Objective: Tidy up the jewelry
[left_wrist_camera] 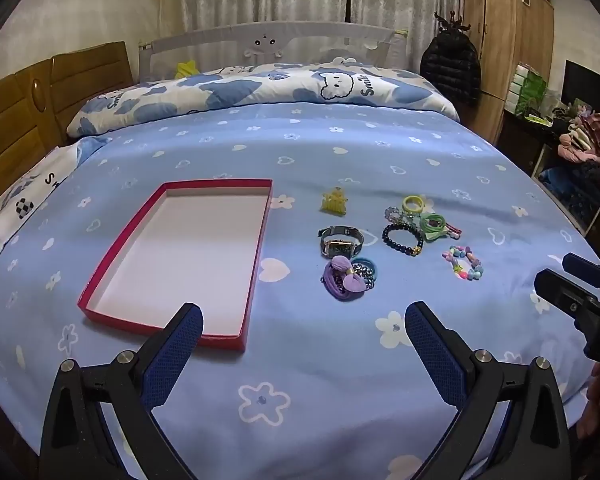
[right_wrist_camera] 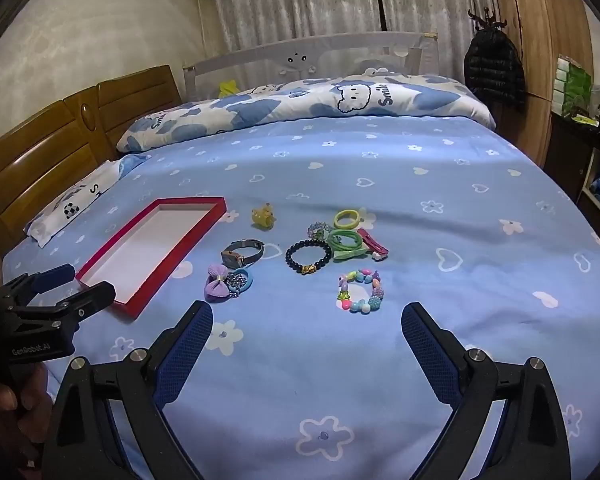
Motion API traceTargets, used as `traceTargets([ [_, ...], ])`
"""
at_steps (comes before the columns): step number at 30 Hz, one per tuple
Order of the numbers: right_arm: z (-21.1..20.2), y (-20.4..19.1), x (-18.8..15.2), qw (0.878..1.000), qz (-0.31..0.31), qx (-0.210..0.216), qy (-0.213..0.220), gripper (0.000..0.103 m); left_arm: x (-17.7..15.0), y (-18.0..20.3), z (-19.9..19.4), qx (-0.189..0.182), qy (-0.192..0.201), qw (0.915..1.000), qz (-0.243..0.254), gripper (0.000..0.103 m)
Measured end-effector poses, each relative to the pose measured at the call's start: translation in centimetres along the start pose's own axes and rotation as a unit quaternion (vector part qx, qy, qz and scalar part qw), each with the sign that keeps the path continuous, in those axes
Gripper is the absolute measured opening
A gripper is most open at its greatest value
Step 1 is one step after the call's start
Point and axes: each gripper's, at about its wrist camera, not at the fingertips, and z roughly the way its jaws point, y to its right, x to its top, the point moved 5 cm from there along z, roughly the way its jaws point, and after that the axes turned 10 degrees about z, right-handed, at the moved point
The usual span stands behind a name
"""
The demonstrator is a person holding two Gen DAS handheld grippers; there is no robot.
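Blue flowered bedspread (left_wrist_camera: pixel 300 152), filling both views; soft, slightly rippled ground for everything below. Folded cloud-print quilt (left_wrist_camera: pixel 260 88) along the far side, wooden headboard (left_wrist_camera: pixel 24 120) at left, wardrobe (left_wrist_camera: pixel 508 40) and black jacket (left_wrist_camera: pixel 450 68) beyond: all well apart from the work, none in the way.

Red shallow box (left_wrist_camera: pixel 100 276), white inside, nothing in it, lying left of the jewelry; likely destination, no piece yet moved across.

Left gripper (left_wrist_camera: pixel 302 344), jaws spread wide, nothing between them, poised over the bedspread near the box's near corner. Right gripper (right_wrist_camera: pixel 306 342), jaws likewise spread and unloaded, just short of the multicolour bead bracelet (right_wrist_camera: pixel 360 290).

Jewelry, scattered right of the box:
- watch (left_wrist_camera: pixel 340 242), strap curled;
- purple bow hair tie (left_wrist_camera: pixel 346 278), touching a blue tie and a chain, hard to tell apart;
- dark bead bracelet (left_wrist_camera: pixel 402 238) with a gold charm;
- green bow tie (left_wrist_camera: pixel 432 226), pressed against a pink clip (right_wrist_camera: pixel 374 246) and a clear bead bracelet (right_wrist_camera: pixel 318 230);
- yellow-green ring tie (left_wrist_camera: pixel 414 203);
- yellow claw clip (left_wrist_camera: pixel 334 202), standing alone.

Probable hazards: fabric pinched along with a piece, owing to the yielding sheet; two tangled pieces lifted together from the touching clusters; round beads slipping out of wide pads; box nudged or tipped by a gripper, being light and unsupported on bedding; grippers crossing over the narrow gap between box and jewelry.
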Motion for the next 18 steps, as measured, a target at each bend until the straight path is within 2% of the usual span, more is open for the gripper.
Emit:
traceTargets([
  [3, 0.0, -0.2, -0.1, 1.0, -0.007, -0.005, 0.002, 0.097, -0.1, -0.2, 0.1, -0.008, -0.002, 1.0, -0.005, 0.102],
  [10, -0.7, -0.2, 0.1, 1.0, -0.008, -0.002, 0.005, 0.097, -0.4, 0.7, -0.8, -0.001, 0.006, 1.0, -0.004, 0.102],
  [18, -1.1, -0.5, 0.1, 1.0, -0.012, -0.006, 0.007, 0.097, -0.3, 0.0, -0.8, -0.005, 0.0, 1.0, -0.007, 0.102],
])
